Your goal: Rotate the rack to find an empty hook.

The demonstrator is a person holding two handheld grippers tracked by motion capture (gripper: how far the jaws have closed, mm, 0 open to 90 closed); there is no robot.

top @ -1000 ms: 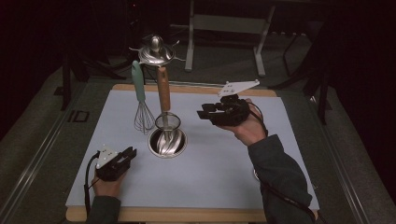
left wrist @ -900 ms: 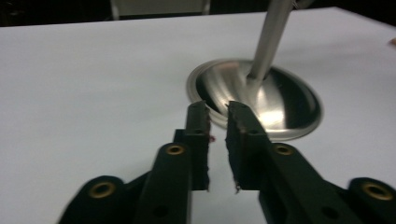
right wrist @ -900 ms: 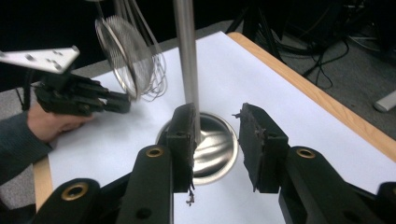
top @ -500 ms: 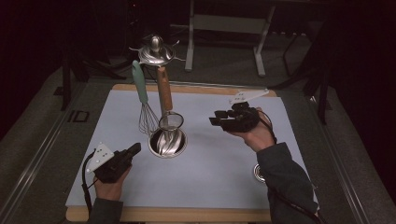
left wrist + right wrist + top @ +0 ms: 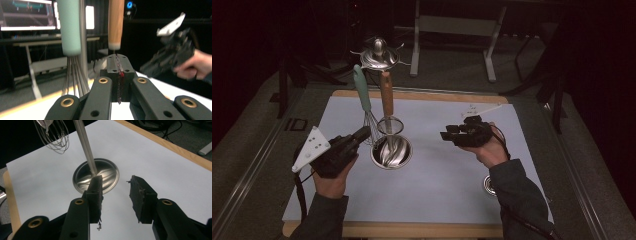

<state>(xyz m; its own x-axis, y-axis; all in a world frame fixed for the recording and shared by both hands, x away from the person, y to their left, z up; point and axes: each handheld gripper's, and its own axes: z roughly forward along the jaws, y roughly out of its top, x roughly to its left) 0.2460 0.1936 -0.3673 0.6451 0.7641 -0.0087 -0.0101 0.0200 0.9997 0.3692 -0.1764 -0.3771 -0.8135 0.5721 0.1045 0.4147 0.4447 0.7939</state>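
— My left gripper [image 5: 117,75] has its fingers pressed together, empty; my right gripper [image 5: 116,195] stands wide, empty too.

— And the whisk [image 5: 364,102]?

— Untouched, hanging on the rack [image 5: 377,52] beyond my left gripper, beside the wooden-handled strainer [image 5: 387,107]. Grabbing it remains, I'd judge.

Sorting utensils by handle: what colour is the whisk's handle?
Pale mint green; the whisk handle shows best in the left gripper view.
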